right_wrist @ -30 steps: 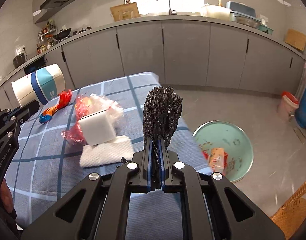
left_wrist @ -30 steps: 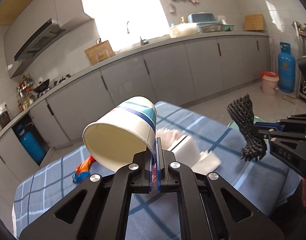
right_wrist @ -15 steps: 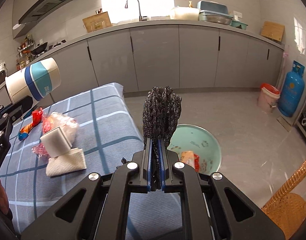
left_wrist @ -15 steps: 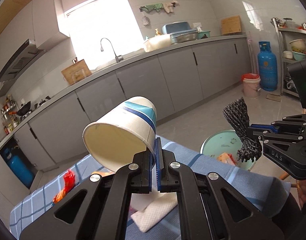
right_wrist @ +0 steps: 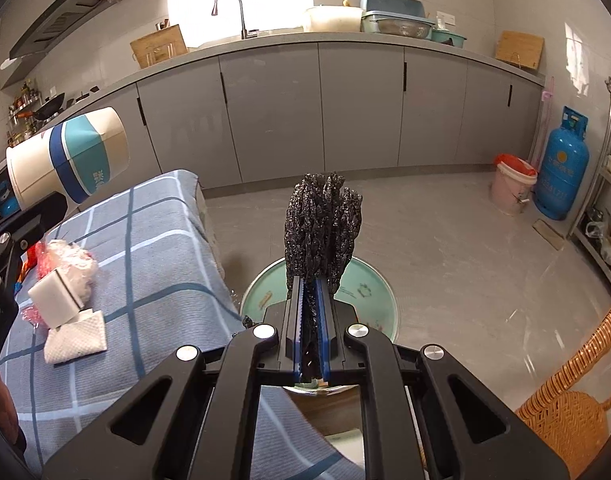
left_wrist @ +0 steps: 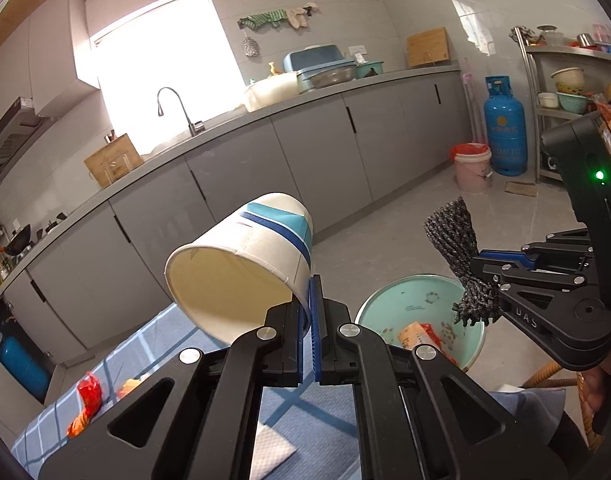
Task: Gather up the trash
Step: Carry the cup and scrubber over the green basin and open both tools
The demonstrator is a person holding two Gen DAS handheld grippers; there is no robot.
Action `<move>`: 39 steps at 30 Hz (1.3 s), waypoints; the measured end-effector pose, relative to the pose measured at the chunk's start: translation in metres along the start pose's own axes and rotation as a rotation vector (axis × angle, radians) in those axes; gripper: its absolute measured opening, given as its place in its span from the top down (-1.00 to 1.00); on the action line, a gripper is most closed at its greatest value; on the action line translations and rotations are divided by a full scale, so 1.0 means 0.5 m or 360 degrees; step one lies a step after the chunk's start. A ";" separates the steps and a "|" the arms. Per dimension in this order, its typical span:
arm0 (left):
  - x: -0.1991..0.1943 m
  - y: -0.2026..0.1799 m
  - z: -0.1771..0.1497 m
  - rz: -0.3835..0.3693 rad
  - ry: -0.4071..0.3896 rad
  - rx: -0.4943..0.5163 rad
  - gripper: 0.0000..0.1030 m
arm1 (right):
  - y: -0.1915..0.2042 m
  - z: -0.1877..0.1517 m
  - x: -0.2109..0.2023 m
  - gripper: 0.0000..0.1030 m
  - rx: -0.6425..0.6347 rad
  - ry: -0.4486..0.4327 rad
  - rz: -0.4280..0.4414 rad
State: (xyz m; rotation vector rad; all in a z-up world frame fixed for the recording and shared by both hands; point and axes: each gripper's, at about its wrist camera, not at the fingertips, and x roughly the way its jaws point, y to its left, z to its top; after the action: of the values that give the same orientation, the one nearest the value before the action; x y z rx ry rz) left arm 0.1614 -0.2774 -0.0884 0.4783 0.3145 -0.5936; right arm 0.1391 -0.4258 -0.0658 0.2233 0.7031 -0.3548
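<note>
My left gripper is shut on the rim of a white paper cup with blue and teal bands, tipped on its side, also seen at the left as the paper cup. My right gripper is shut on a crumpled black mesh wad, which shows as the black wad in the left wrist view. Below both, on the floor past the table edge, stands a mint-green bin, the same bin holding an orange wrapper. Both grippers hang near the table's end, the right one over the bin.
On the blue checked tablecloth lie a white paper towel, a white box on a pink plastic bag and a red-orange wrapper. A wicker chair stands at the right. Grey cabinets, a pink bucket and a blue gas cylinder line the far wall.
Both grippers have carried the cup and the black wad sideways from over the table toward its end. The green bin has come into view below them.
</note>
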 end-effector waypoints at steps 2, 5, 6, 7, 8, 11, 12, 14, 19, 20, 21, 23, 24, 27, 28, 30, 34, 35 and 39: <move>0.015 -0.014 0.004 -0.0021 0.0007 0.0008 0.92 | -0.011 0.002 0.011 0.83 0.0005 0.0007 -0.0009; 0.035 -0.030 0.008 -0.0042 0.0019 0.0020 0.91 | -0.030 0.007 0.030 0.83 0.0010 0.0016 -0.0017; 0.045 -0.038 0.009 -0.0054 0.0026 0.0024 0.92 | -0.038 0.008 0.039 0.83 0.0012 0.0019 -0.0022; 0.048 -0.043 0.009 -0.0058 0.0030 0.0027 0.92 | -0.044 0.010 0.046 0.83 0.0016 0.0022 -0.0024; 0.058 -0.050 0.010 -0.0064 0.0038 0.0035 0.92 | -0.050 0.011 0.054 0.83 0.0021 0.0027 -0.0024; 0.080 -0.062 0.012 -0.0080 0.0059 0.0046 0.91 | -0.067 0.017 0.077 0.83 0.0037 0.0037 -0.0021; 0.088 -0.066 0.012 -0.0083 0.0066 0.0051 0.91 | -0.069 0.019 0.083 0.83 0.0037 0.0039 -0.0021; 0.101 -0.074 0.013 -0.0094 0.0081 0.0056 0.91 | -0.077 0.021 0.098 0.82 0.0035 0.0046 -0.0017; 0.138 -0.093 0.009 -0.0131 0.0125 0.0056 0.91 | -0.097 0.022 0.141 0.81 0.0039 0.0067 0.0000; 0.143 -0.096 0.009 -0.0137 0.0133 0.0054 0.91 | -0.100 0.022 0.148 0.81 0.0037 0.0068 0.0000; 0.149 -0.099 0.008 -0.0141 0.0141 0.0055 0.91 | -0.102 0.023 0.154 0.79 0.0035 0.0069 -0.0004; 0.159 -0.105 0.003 -0.0154 0.0157 0.0062 0.90 | -0.107 0.025 0.169 0.76 0.0043 0.0072 0.0011; 0.162 -0.109 0.001 -0.0159 0.0162 0.0063 0.88 | -0.109 0.026 0.175 0.76 0.0045 0.0071 0.0020; 0.171 -0.114 -0.007 -0.0153 0.0174 0.0078 0.42 | -0.115 0.024 0.189 0.67 0.0053 0.0074 0.0020; 0.173 -0.115 -0.012 -0.0154 0.0181 0.0081 0.39 | -0.117 0.023 0.191 0.58 0.0063 0.0072 0.0018; 0.175 -0.115 -0.017 -0.0151 0.0194 0.0082 0.31 | -0.122 0.021 0.193 0.50 0.0080 0.0072 0.0009; 0.172 -0.107 -0.022 -0.0141 0.0204 0.0063 0.17 | -0.123 0.014 0.186 0.24 0.0100 0.0067 0.0008; 0.167 -0.105 -0.023 -0.0138 0.0203 0.0060 0.16 | -0.122 0.013 0.182 0.24 0.0105 0.0068 0.0011; 0.146 -0.087 -0.026 -0.0103 0.0194 0.0034 -0.16 | -0.122 0.006 0.157 0.04 0.0134 0.0047 0.0004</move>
State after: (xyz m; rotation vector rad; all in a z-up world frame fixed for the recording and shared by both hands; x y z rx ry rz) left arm 0.1909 -0.3358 -0.1442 0.5276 0.4414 -0.6327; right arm 0.1723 -0.5018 -0.1206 0.3100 0.7173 -0.3797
